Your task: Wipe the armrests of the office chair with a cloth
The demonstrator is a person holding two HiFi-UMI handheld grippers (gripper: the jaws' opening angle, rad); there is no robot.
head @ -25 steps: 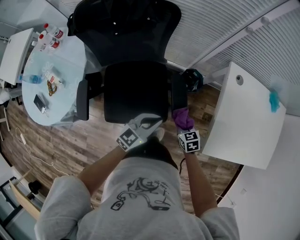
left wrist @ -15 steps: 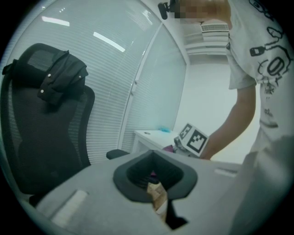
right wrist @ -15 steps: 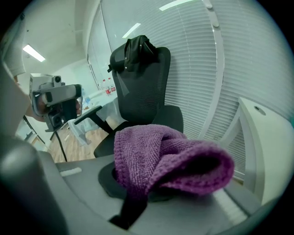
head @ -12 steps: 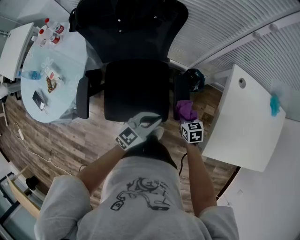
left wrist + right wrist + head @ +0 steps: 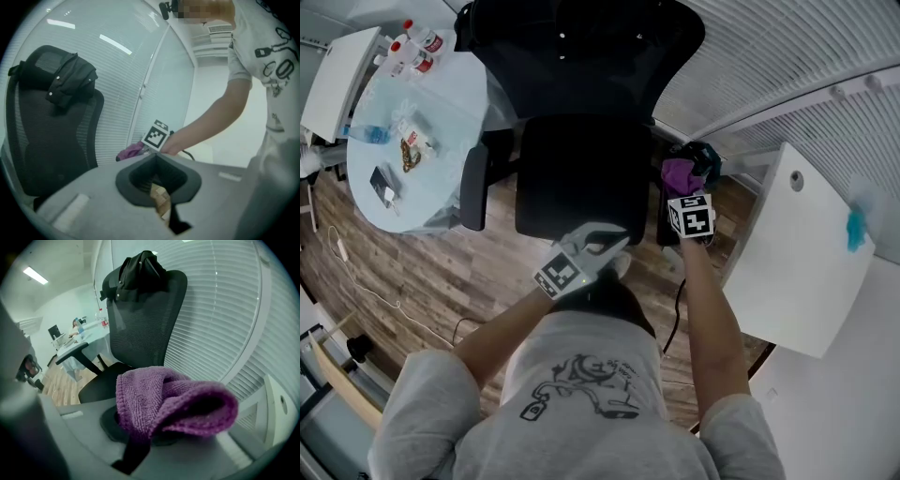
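Right tongs point(image 5: 682, 186): clamped on the purple cloth point(image 5: 679, 172).
Cloth: at 1 o'clock in the head view, on the right armrest point(image 5: 662, 229) of the chair point(image 5: 577, 183).
Left tongs point(image 5: 614, 246): apparently closed, empty, at the seat's 6 o'clock.

The cloth point(image 5: 168, 404) is purple with a nubbly looped pile, soft and matt. The chair point(image 5: 140, 319) has a fine black mesh back and a matt dark seat, with a limp black fabric garment point(image 5: 138, 270) over its top. Under the chair the floor point(image 5: 487, 272) looks like wood-grain plank, and the table point(image 5: 450, 112) to the chair's left seems to be glossy pale glass or plastic.
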